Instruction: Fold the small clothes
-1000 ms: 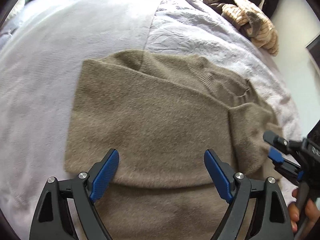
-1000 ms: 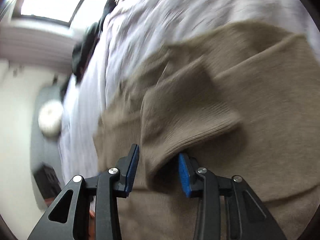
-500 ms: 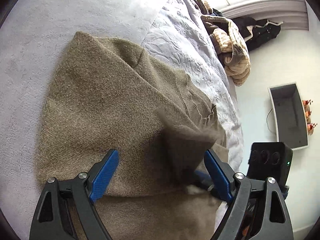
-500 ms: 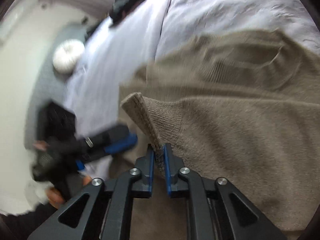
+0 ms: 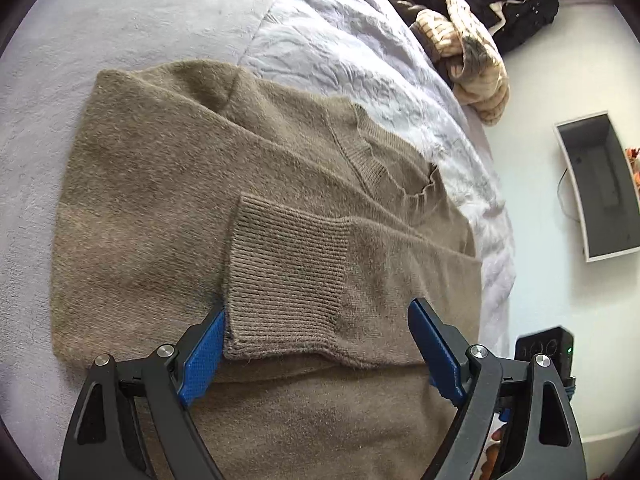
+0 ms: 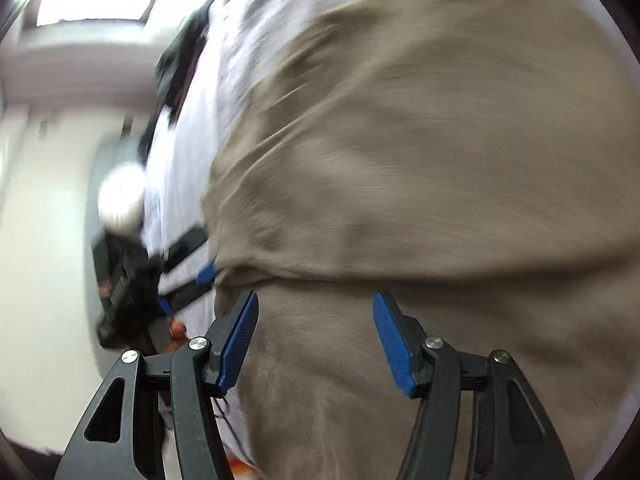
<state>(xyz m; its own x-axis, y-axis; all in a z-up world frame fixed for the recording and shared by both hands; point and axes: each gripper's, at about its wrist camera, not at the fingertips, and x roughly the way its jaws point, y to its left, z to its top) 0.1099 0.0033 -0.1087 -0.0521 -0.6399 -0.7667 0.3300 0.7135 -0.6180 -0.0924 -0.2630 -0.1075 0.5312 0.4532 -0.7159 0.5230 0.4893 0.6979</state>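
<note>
A taupe knitted sweater (image 5: 168, 184) lies flat on the bed. One sleeve is folded across its body, and its ribbed cuff (image 5: 288, 280) rests on top. My left gripper (image 5: 316, 352) hovers low over that cuff. Its jaws are wide and closing slightly, with the cuff lying between the fingers and not pinched. In the blurred right wrist view my right gripper (image 6: 316, 340) is over the sweater (image 6: 400, 160). Its jaws are opening and no cloth is gripped. The left gripper (image 6: 192, 276) shows at the sweater's left edge there.
A white quilt (image 5: 380, 60) covers the bed beyond the sweater. Striped clothes (image 5: 460, 40) and dark clothes (image 5: 520, 4) are piled at the far end. The bed's edge runs down the right, and a grey box (image 5: 600, 188) stands on the floor past it.
My right gripper carried the sleeve cuff across the sweater's body, then let go and opened. The cuff now lies flat between my left gripper's fingers. The left view swung slightly.
</note>
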